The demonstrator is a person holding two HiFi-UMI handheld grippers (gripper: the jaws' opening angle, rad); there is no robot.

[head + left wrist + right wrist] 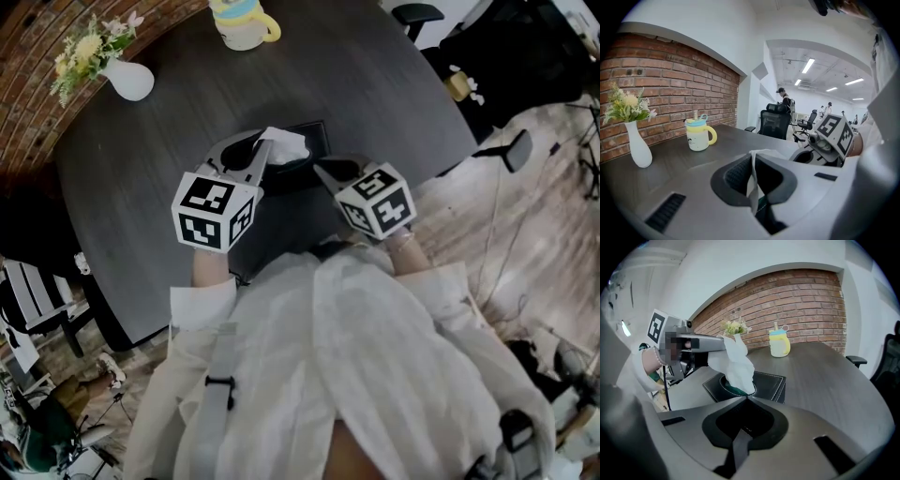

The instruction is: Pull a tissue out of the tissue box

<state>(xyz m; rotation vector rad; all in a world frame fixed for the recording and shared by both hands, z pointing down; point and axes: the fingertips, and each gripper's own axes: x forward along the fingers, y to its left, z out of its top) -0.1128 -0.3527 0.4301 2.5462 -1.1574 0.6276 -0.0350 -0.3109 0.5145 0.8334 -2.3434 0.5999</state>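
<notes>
— On top of the black rectangular tissue box [771,380] with the stitched edge, what does the left tool [265,153] hold?

— Its jaws are pressed together on the white, crumpled paper tissue [737,363]. The sheet stands up from the oval slot of the box, and its lower end is inside the slot.

— And the right tool [746,398]?

— Closed also, with nothing between its jaws. Its tips are just beside the near edge of the box. Whether they touch it, I cannot tell.

— How will the tissue behave?

— I think it is very light, soft and thin, so it gives almost no resistance, but it tears easily. A grip on the bunched part above the slot is safer than on one loose corner.

— Could the box move?

— Possibly. It sits flat on the dark grey round worktop [141,187] and looks light. The next sheet can drag in the slot and lift the box. A straight pull upward from the slot, with the right tool pressing on the box rim, should be enough.
</notes>
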